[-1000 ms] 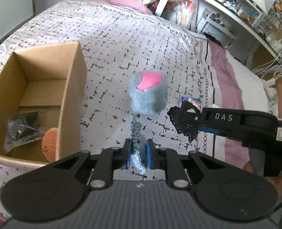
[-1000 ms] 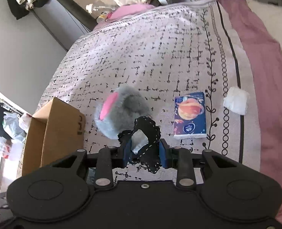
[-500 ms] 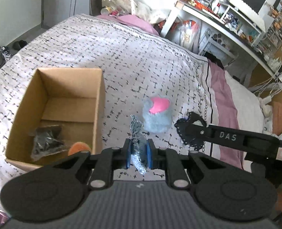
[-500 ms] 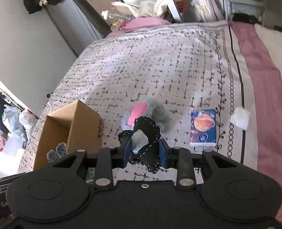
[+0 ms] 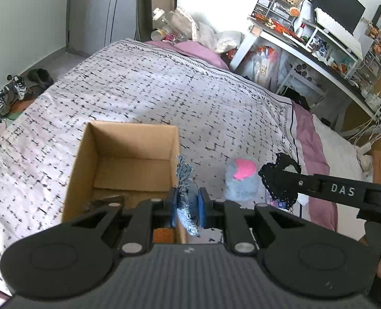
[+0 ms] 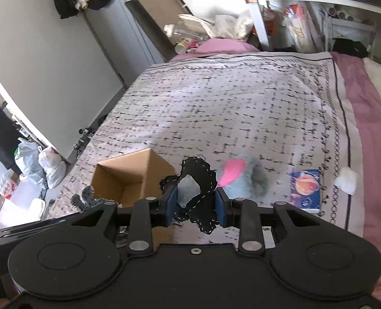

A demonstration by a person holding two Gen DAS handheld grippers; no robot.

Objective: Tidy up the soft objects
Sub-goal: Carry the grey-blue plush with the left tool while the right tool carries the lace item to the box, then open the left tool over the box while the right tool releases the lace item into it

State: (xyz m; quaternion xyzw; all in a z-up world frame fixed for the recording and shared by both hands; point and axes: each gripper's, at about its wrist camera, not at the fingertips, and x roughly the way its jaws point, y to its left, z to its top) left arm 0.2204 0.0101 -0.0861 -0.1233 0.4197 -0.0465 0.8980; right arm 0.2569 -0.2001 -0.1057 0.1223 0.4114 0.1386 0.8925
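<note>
My left gripper (image 5: 186, 207) is shut on a grey-blue knitted cloth (image 5: 186, 195) and holds it above the near right edge of an open cardboard box (image 5: 87, 154). The box holds a dark item (image 5: 103, 202) and an orange ball (image 5: 163, 234). My right gripper (image 6: 195, 202) is shut on a black lace-edged fabric piece (image 6: 199, 182), which also shows in the left wrist view (image 5: 278, 180). A grey fuzzy toy with a pink patch (image 5: 240, 180) lies on the bed right of the box; it also shows in the right wrist view (image 6: 242, 177).
A blue tissue pack with a planet print (image 6: 306, 189) and a white pad (image 6: 346, 180) lie on the patterned bedspread (image 5: 164, 90) near the pink sheet (image 6: 365, 118). A cluttered white desk (image 5: 319, 43) stands beyond the bed. Shoes (image 5: 13, 92) lie on the floor at left.
Both grippers have lifted higher above the bed with their cloths held. The left gripper has shifted over the box's right edge; the box and toy look smaller and farther.
</note>
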